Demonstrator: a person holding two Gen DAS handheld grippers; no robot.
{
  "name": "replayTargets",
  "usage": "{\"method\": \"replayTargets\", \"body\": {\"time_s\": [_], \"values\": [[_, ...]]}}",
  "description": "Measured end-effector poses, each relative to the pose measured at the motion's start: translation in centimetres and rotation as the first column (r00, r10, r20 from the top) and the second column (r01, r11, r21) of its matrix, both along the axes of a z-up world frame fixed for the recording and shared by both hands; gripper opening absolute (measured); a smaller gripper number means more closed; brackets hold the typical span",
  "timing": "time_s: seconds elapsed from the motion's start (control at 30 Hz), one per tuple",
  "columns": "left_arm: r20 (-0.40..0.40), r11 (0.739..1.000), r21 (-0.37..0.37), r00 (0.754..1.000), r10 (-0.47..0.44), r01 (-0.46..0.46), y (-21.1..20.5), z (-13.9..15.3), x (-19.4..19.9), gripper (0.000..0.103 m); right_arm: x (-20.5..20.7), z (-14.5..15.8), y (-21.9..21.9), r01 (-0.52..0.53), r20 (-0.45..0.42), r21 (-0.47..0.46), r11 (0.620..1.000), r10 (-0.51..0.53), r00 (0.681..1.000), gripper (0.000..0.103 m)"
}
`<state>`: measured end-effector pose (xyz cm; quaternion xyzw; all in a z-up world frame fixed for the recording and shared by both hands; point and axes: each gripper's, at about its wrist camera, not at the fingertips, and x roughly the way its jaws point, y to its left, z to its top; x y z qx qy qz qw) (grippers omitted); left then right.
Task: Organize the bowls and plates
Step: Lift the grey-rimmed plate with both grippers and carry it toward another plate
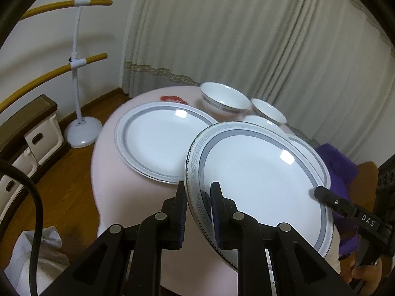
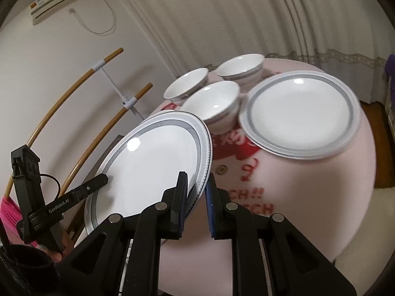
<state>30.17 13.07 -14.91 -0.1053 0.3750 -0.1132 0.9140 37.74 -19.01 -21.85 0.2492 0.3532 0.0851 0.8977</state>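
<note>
Grippers left (image 1: 197,192) and right (image 2: 195,185) each clamp opposite rims of one raised plate (image 1: 259,180) above the pink table (image 2: 284,197). Second plate (image 2: 301,113) lies at two o'clock in the right view, three bowls (image 2: 212,101) at twelve.

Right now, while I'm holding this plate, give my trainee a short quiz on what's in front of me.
1. How many bowls stand on the table?
2. True or false: the left claw and the right claw grip opposite edges of the same lifted plate.
3. How are the bowls arranged? A: stacked in one pile. B: upright, side by side. C: turned upside down.

Key: 1. Three. 2. True. 3. B.
</note>
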Motion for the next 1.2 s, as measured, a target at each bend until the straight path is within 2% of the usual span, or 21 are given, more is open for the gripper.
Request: {"method": "replayTargets", "body": {"time_s": [0.23, 0.53, 0.8, 1.2], "values": [[-0.005, 0.998, -0.002, 0.998, 0.058, -0.058, 3.0, -0.2, 0.6, 0.015, 3.4, 0.2, 2.8, -0.056, 0.006, -0.011, 0.998, 0.056, 0.998, 0.014], [-0.021, 0.993, 0.009, 0.993, 0.116, -0.115, 5.5, -1.0, 4.0, 0.015, 8.0, -0.3, 5.9, -0.109, -0.013, -0.029, 0.994, 0.109, 0.994, 0.014], [-0.043, 0.993, 0.019, 0.992, 0.119, -0.118, 5.0, -2.2, 8.1, 0.015, 11.1, -1.4, 7.1, -0.113, -0.040, -0.035, 0.993, 0.112, 0.993, 0.014], [-0.058, 0.993, 0.026, 0.992, 0.113, -0.112, 4.1, -3.7, 13.6, 0.015, 12.9, -1.8, 7.5, -0.096, -0.070, -0.047, 0.994, 0.093, 0.993, 0.014]]}}
